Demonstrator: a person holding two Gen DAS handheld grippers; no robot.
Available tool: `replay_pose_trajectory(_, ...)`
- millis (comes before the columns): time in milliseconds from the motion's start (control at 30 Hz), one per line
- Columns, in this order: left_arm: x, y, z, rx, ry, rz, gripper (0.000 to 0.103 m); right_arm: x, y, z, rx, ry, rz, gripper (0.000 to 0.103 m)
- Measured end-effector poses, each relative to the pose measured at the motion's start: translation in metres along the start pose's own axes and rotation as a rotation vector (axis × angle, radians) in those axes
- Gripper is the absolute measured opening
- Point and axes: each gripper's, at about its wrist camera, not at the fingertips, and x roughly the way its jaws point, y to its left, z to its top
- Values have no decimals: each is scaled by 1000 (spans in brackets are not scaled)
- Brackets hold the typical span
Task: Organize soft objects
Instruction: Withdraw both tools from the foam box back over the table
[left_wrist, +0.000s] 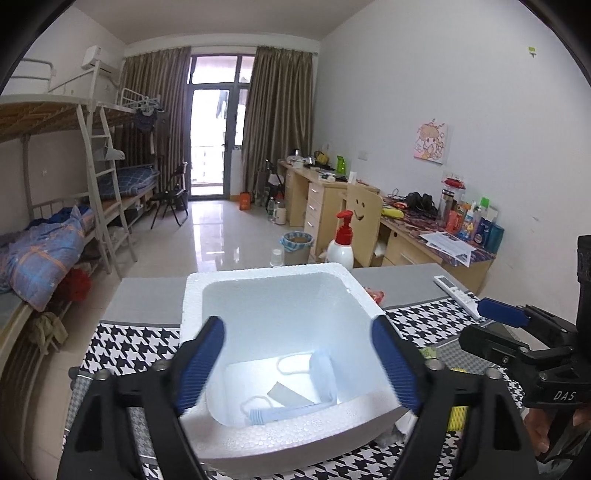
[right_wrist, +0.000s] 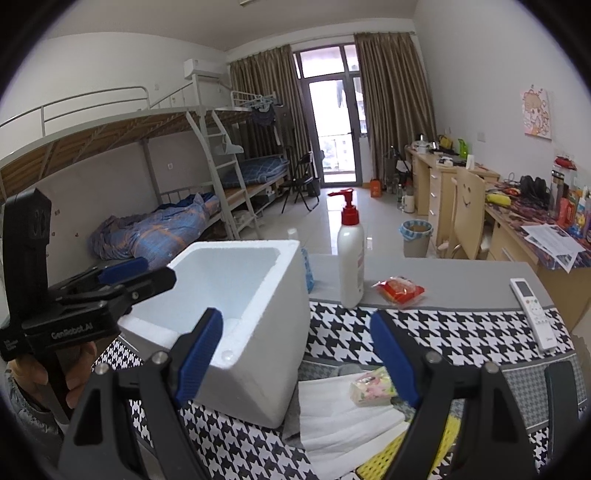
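Two hand-held grippers are up, and both stand with their blue pads spread apart, gripping nothing. Your left hand-held gripper (left_wrist: 297, 360) hangs over the white foam box (left_wrist: 280, 291) at the centre of its frame, pads straddling the opening without touching the walls. Low inside the box lies a pale blue face mask (left_wrist: 321, 373) with white ear loops, beside a small white card (left_wrist: 290, 395). Your right hand-held gripper (right_wrist: 295, 354) sits at the lower middle of its own view, just right of the box. Beneath its pads, on the houndstooth cloth (right_wrist: 424, 328) covering the counter (right_wrist: 461, 280), lie a white cloth (right_wrist: 343, 417), a floral tissue pack (right_wrist: 371, 387) and yellow mesh (right_wrist: 384, 461). Farther up stand a pump bottle (right_wrist: 350, 254), a red snack packet (right_wrist: 399, 290) and a remote (right_wrist: 532, 314).
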Motion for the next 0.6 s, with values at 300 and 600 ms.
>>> replay_pose_trajectory(300,-15,-5,2,-11,-40,-3,102,-12,2,-2,-9,-16,-8,85)
replay_pose_trajectory(600,-40,-15,0,8,-69,-32,102,-35,7,-5,-18,-44,-22,85)
